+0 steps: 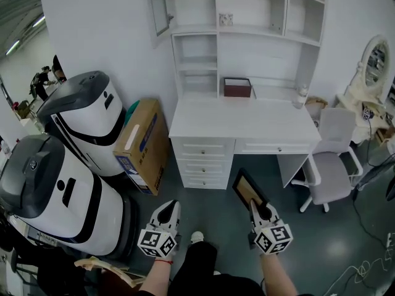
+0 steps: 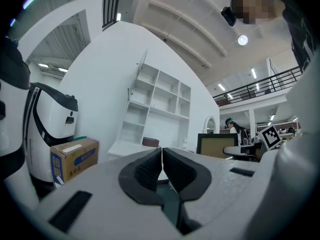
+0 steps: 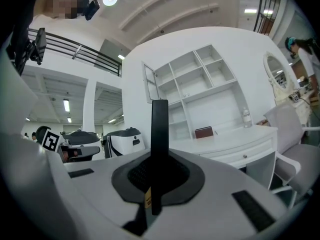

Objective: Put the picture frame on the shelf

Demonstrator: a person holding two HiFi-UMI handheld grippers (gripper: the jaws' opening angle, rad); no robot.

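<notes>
A black picture frame (image 1: 249, 189) with a tan backing is clamped edge-on in my right gripper (image 1: 258, 210), which is shut on it; in the right gripper view the frame (image 3: 159, 134) stands up as a thin dark strip between the jaws. My left gripper (image 1: 168, 213) is shut with nothing in it, its pads (image 2: 150, 169) pressed together. Both grippers hover over the dark floor in front of the white desk (image 1: 247, 122). The white shelf unit (image 1: 237, 17) rises above the desk against the wall. From the left gripper view the frame (image 2: 216, 145) shows at the right.
A brown box (image 1: 237, 87) sits at the back of the desk, and a bottle (image 1: 301, 95) at its right end. A white chair (image 1: 333, 162) stands right of the desk. A cardboard box (image 1: 141, 145) and two large white-and-black machines (image 1: 86, 119) fill the left side.
</notes>
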